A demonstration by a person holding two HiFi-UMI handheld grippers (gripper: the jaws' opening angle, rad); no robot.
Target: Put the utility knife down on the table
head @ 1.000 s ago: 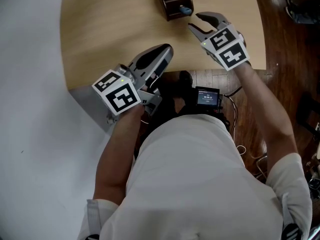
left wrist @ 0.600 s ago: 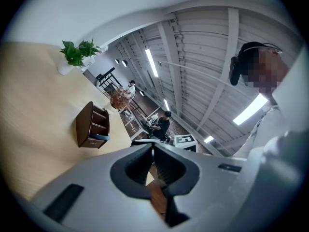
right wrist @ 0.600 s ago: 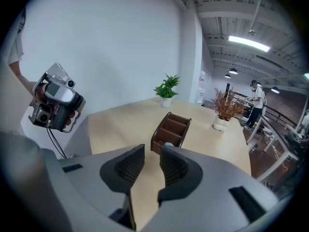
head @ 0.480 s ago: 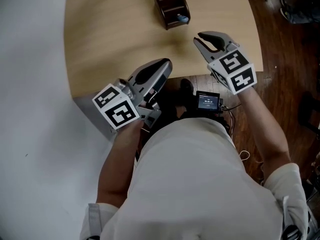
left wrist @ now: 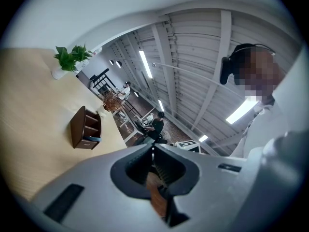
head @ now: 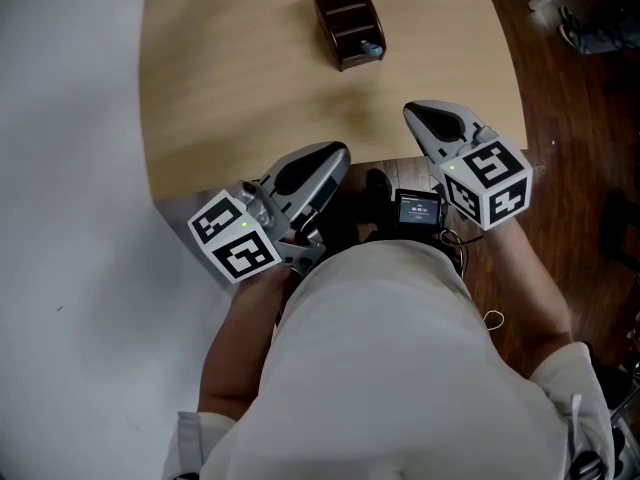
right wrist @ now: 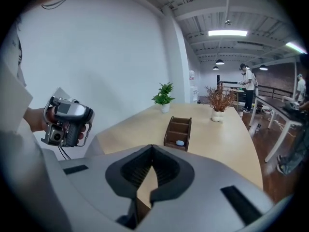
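Observation:
A dark brown desk organizer (head: 348, 25) stands far back on the light wooden table (head: 240, 78). A small blue item (head: 372, 47) pokes from its lowest compartment; I cannot tell whether it is the utility knife. The organizer (right wrist: 177, 128) and blue item (right wrist: 179, 142) also show in the right gripper view, and the organizer (left wrist: 84, 128) in the left gripper view. My left gripper (head: 343, 150) hovers at the table's near edge, shut and empty (left wrist: 153, 146). My right gripper (head: 410, 109) hangs over the near right edge, also shut on nothing (right wrist: 152, 146).
A small potted plant (right wrist: 164, 96) and a vase of dried twigs (right wrist: 218, 103) stand at the table's far end. A device with a lit screen (head: 416, 206) sits at the person's waist. Dark wooden floor (head: 570, 118) lies right of the table; people stand far off.
My right gripper has pulled back toward the near table edge and its jaws have closed. The left gripper has barely moved and stays shut.

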